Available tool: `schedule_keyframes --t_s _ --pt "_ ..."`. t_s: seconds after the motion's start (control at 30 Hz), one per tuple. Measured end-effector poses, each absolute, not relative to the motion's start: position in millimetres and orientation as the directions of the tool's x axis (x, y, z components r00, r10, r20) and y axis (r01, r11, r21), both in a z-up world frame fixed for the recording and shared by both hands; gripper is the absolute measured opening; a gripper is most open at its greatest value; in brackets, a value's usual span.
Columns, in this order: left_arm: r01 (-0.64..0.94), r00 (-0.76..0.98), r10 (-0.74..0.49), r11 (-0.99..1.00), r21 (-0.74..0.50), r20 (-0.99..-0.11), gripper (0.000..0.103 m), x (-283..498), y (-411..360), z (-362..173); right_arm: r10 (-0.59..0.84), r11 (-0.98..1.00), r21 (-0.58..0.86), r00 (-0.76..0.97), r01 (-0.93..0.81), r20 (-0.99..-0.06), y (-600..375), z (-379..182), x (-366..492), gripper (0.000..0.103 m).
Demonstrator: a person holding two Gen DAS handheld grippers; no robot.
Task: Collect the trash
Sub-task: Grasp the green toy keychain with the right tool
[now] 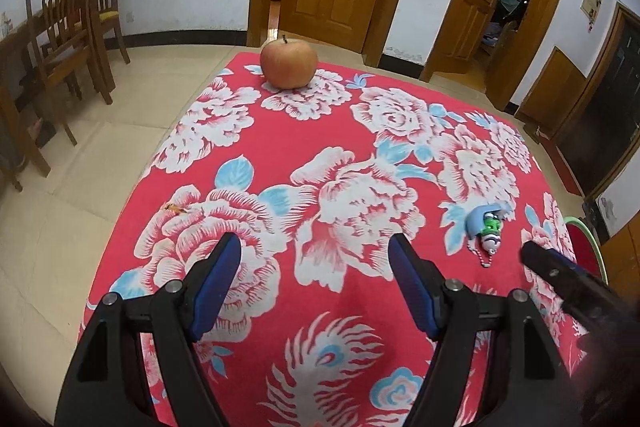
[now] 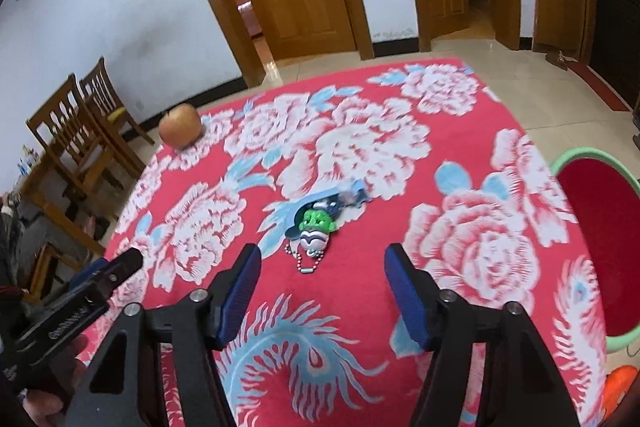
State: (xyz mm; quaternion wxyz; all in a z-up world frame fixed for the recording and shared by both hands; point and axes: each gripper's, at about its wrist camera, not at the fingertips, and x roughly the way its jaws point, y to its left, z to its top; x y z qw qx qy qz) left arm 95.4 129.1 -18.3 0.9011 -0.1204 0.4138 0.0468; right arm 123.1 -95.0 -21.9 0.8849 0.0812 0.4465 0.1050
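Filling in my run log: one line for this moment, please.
left gripper: open, empty | right gripper: open, facing toy keychain | apple: far edge | basin: beside table

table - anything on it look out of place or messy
A small orange scrap lies alone on the floral cloth near its left edge, likely litter. A toy keychain lies on its side partly in a torn blue wrapper, bead chain loose. The apple stands upright and whole.

Bare cloth lies between right fingers and keychain.
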Motion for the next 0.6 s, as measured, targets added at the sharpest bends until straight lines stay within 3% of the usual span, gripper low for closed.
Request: schedule_keyframes --t_s 0.13,0.47,0.6 --pt "-0.189 0.650 -0.026 0.962 -0.195 -0.759 0.076 99 133 -22 0.254 0.967 0.225 0.558 -0.122 -0.790 -87 -34 135 0.050" --pt "-0.178 0.642 -0.047 0.962 -0.208 -0.766 0.076 105 131 -32 0.231 0.973 0.206 0.544 -0.108 -0.806 -83 -50 152 0.042" --pt "-0.174 0.640 -0.049 0.963 -0.207 -0.767 0.076 106 130 -33 0.247 0.969 0.215 0.546 -0.122 -0.801 -81 -52 153 0.029"
